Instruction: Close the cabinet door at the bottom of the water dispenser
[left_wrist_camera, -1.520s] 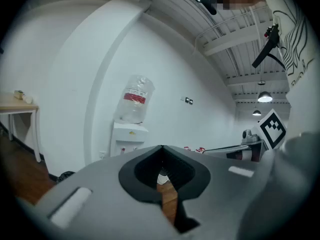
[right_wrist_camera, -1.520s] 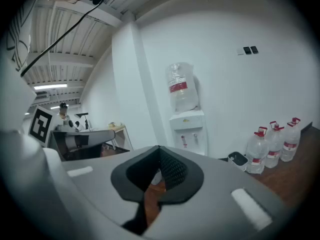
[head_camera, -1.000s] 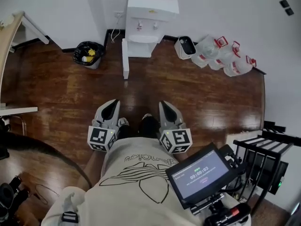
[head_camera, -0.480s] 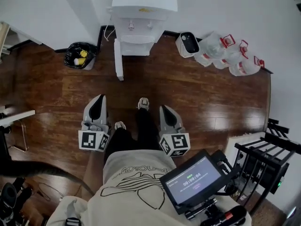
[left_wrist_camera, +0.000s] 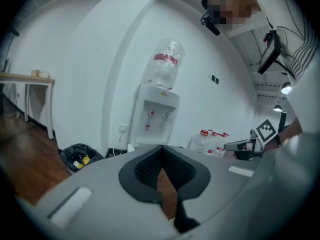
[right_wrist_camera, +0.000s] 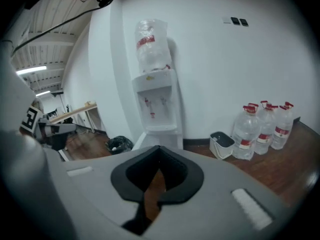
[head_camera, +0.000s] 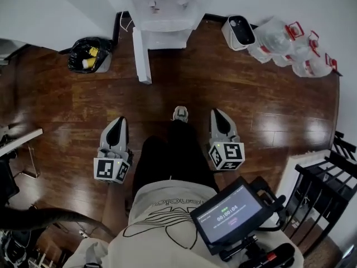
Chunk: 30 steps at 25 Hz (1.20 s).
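The white water dispenser [head_camera: 162,10] stands against the far wall, and its bottom cabinet door [head_camera: 140,54] is swung out towards me over the wood floor. My left gripper [head_camera: 118,121] and right gripper [head_camera: 217,113] hang at either side of my legs, well short of the door, both shut and empty. In the left gripper view the dispenser [left_wrist_camera: 155,119] with its bottle rises beyond the shut left gripper [left_wrist_camera: 161,149]. The right gripper view shows the dispenser [right_wrist_camera: 157,109] and the open door [right_wrist_camera: 141,141] beyond the shut right gripper [right_wrist_camera: 160,148].
A black bin bag [head_camera: 88,60] sits left of the dispenser. To the dispenser's right are a small white bin [head_camera: 239,31] and several water bottles [head_camera: 290,41]. A black rack [head_camera: 329,183] is at my right, a white table edge [head_camera: 19,141] at my left. My shoe [head_camera: 179,114] is forward.
I have stepped towards the dispenser, which now sits higher and closer in the head view. Both grippers came forward with me and stayed shut; the right one spread a little to the right.
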Motion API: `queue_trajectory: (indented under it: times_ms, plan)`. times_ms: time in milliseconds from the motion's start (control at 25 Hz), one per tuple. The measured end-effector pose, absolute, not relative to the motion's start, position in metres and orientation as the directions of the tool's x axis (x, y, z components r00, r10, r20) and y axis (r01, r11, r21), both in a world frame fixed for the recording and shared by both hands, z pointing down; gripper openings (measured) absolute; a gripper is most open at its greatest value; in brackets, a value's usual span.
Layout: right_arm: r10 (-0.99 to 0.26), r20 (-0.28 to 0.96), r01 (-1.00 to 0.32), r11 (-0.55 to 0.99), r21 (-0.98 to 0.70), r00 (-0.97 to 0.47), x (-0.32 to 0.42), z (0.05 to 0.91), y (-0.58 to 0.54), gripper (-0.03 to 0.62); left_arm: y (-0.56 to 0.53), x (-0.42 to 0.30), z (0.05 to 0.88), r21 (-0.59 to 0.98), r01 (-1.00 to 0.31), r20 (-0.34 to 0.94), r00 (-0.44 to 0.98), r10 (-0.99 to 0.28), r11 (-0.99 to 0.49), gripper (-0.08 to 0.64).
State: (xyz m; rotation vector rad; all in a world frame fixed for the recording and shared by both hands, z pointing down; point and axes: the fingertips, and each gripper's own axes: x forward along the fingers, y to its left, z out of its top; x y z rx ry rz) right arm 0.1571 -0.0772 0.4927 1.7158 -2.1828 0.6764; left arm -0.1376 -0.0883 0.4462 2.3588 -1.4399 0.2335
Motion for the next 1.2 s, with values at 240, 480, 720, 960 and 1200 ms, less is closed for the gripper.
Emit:
queue_trajectory:
  times_ms: [240,480,720,960,1200]
  plan:
    - [-0.830,0.521,-0.980,0.153,-0.126,-0.197,0.176,0.614,-0.076,0.003,-0.092,-0.183,0.543,0.201,-0.905,0.304,0.422,-0.854,-0.375,0.020]
    - [-0.849,0.473,-0.972,0.197,-0.130,-0.235,0.167,0.671,-0.087,0.003,-0.117,-0.183,0.611,0.204,-0.899,0.259,0.432,-0.864,-0.388,0.020]
    - [-0.876,0.420,-0.971,0.190,-0.146,-0.235,0.166,0.698,-0.121,0.003,-0.129,-0.131,0.690,0.171,-0.888,0.243,0.457,-0.856,-0.426,0.012]
    - [-0.908,0.338,-0.968,0.214,-0.130,-0.246,0.174,0.707,-0.134,0.003,-0.164,-0.130,0.726,0.152,-0.901,0.192,0.431,-0.882,-0.407,0.005]
    - [-0.904,0.375,-0.978,0.171,-0.122,-0.205,0.210,0.742,-0.116,0.003,-0.206,-0.165,0.779,-0.065,-0.951,0.227,0.279,-0.933,-0.301,0.002]
